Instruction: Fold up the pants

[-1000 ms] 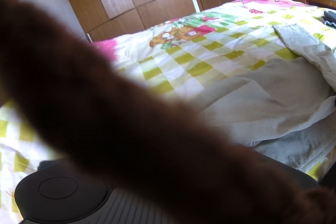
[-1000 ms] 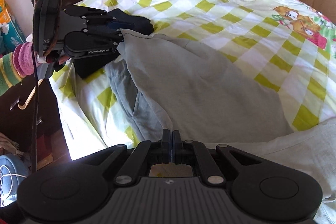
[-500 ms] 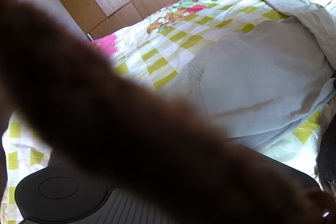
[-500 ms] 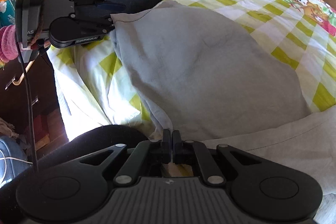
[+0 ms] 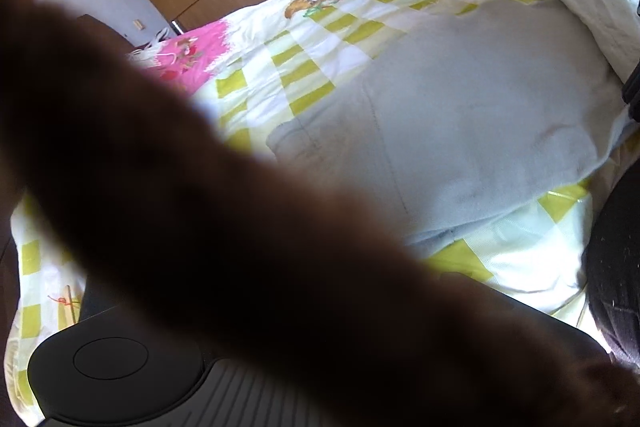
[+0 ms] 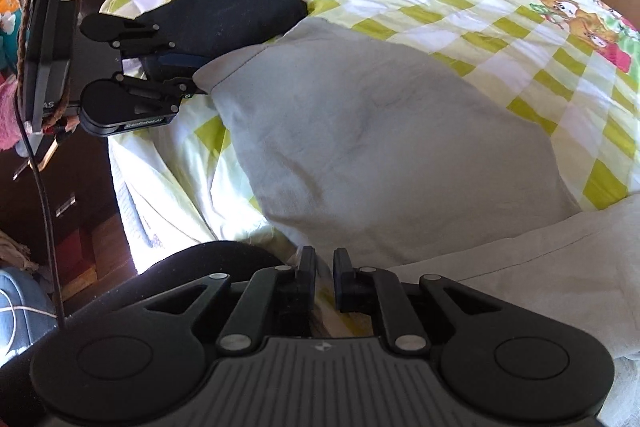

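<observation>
Grey pants point(image 6: 380, 155) lie folded on the checked bedspread point(image 6: 500, 27); your left gripper point(image 6: 192, 83) at 10 o'clock pinches their corner to keep the fold taut; your right gripper point(image 6: 323, 277) sits narrowly parted, empty, at their near edge.

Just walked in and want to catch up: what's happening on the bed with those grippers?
A person is folding grey pants on a checked bedspread, one gripper in each hand. The left gripper pinches a corner of the pants, beside a dark folded garment. The right gripper is open at the near edge, holding nothing. A blurred brown strap blocks much of the left wrist view.
</observation>
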Demonstrator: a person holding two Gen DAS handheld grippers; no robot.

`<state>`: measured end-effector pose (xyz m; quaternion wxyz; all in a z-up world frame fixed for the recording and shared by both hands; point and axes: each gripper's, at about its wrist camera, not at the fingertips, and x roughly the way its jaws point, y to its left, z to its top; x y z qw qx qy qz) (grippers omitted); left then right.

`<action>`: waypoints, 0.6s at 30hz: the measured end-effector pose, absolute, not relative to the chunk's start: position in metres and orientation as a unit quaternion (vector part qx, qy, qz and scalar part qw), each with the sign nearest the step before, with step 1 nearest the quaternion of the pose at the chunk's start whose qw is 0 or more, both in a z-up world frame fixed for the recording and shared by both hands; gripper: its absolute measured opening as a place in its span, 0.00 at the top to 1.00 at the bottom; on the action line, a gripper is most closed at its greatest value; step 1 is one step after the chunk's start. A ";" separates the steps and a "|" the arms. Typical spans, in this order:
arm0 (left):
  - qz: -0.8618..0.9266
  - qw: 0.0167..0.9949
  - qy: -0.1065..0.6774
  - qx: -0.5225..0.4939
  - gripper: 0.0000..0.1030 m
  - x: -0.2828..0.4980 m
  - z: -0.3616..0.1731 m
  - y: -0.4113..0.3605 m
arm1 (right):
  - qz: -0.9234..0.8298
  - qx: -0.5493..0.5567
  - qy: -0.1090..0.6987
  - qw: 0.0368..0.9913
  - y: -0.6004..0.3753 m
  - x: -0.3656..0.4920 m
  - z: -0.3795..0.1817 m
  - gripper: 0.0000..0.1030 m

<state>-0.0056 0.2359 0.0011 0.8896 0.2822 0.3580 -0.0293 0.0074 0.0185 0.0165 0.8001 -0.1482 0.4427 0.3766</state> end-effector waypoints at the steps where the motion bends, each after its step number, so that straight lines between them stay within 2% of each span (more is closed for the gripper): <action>1: -0.023 0.892 0.354 0.280 0.71 -0.006 0.005 0.235 | 0.369 -0.139 0.438 0.808 0.013 0.008 0.021 0.74; 8: -0.017 0.907 0.333 0.258 0.69 -0.003 0.032 0.209 | 0.282 -0.081 0.422 0.858 -0.048 0.026 0.041 0.72; 14: -0.102 0.921 0.308 0.215 0.68 0.016 0.053 0.144 | 0.182 -0.055 0.433 0.881 -0.105 0.095 0.046 0.66; 15: -0.121 0.920 0.307 0.209 0.67 0.021 0.053 0.129 | 0.169 -0.044 0.437 0.882 -0.116 0.109 0.046 0.64; 17: -0.145 0.917 0.306 0.210 0.53 0.031 0.051 0.105 | 0.138 -0.029 0.446 0.884 -0.131 0.138 0.043 0.62; 18: -0.145 0.915 0.305 0.223 0.52 0.035 0.048 0.095 | 0.123 -0.023 0.448 0.885 -0.138 0.149 0.042 0.62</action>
